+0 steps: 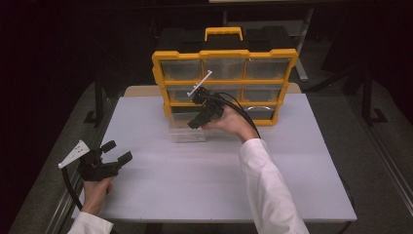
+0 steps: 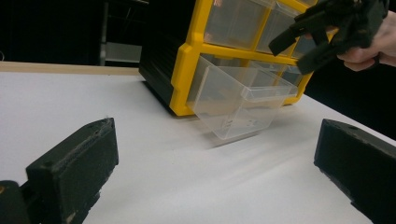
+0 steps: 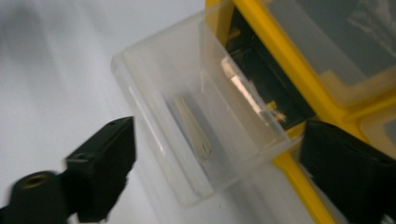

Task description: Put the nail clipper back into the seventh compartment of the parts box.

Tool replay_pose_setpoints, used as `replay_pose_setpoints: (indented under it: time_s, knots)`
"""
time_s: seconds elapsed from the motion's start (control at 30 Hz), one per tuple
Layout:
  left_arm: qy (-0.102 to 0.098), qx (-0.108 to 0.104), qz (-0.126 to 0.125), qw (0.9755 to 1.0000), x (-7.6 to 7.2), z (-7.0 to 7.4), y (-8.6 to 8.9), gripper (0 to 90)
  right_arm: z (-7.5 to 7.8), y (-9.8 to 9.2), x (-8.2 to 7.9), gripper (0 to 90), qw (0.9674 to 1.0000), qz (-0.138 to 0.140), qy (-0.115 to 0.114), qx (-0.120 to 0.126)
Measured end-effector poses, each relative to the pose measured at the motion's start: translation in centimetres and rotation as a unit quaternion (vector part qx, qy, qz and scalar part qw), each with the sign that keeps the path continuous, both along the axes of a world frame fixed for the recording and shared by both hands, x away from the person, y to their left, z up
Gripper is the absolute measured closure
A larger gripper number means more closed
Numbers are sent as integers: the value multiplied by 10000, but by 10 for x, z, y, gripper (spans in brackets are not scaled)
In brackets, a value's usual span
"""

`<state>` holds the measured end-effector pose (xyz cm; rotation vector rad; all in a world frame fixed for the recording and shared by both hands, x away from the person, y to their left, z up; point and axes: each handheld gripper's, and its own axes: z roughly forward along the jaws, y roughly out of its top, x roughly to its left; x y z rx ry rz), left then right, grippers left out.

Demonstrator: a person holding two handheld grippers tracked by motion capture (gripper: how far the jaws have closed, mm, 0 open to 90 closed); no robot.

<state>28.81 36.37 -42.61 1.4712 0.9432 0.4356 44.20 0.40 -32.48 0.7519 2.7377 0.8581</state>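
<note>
A yellow-framed organizer (image 1: 224, 83) with clear drawers stands upright at the back of the white table (image 1: 195, 175). Its bottom-left clear drawer (image 1: 187, 130) (image 2: 238, 105) (image 3: 196, 121) is pulled out and rests on the table. A small pale tapered piece (image 3: 192, 127) lies inside the drawer. My right gripper (image 1: 200, 114) (image 2: 322, 35) (image 3: 215, 158) hovers open just above the drawer, jaws apart on either side of it. My left gripper (image 1: 117, 151) (image 2: 215, 172) stands open near the table's left front edge, with nothing between its jaws.
A black and yellow case with a yellow handle (image 1: 223, 33) sits behind the organizer. A wooden board edge (image 1: 141, 90) runs along the table's back. Dark floor and black frame legs (image 1: 99, 97) surround the table.
</note>
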Motion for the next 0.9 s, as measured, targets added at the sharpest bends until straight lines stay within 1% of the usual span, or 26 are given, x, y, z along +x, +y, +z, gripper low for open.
replay_pose_setpoints:
  time_s: [0.03,0.07,0.13,0.23,0.4,0.77,0.8,0.87,0.9]
  knots:
    - [0,10,-2,10000,0,0,0,0,-1,-2,-1,7,10000,-1,-2,-14]
    - [0,13,1,10000,0,0,0,0,-3,-4,-2,0,10000,-20,18,-8]
    - [-2,29,1,10000,0,0,0,0,-4,-7,-4,0,10000,17,67,58]
    - [-1,34,7,10000,-1,0,0,0,-7,-11,-6,0,10000,17,13,89]
    - [15,74,-12,10000,0,-1,0,0,-8,-15,-12,0,9999,-26,-2,124]
    - [26,107,-8,9999,0,-1,-1,0,-6,-22,-27,0,9998,72,-96,183]
    - [26,106,-7,9999,0,-1,-1,0,-6,-23,-28,0,9997,72,-89,208]
    - [26,106,-4,9999,0,-1,-1,0,-6,-25,-31,0,9996,81,-154,233]
    - [27,112,-7,9999,0,-1,-1,0,-6,-26,-33,0,9995,73,-138,258]
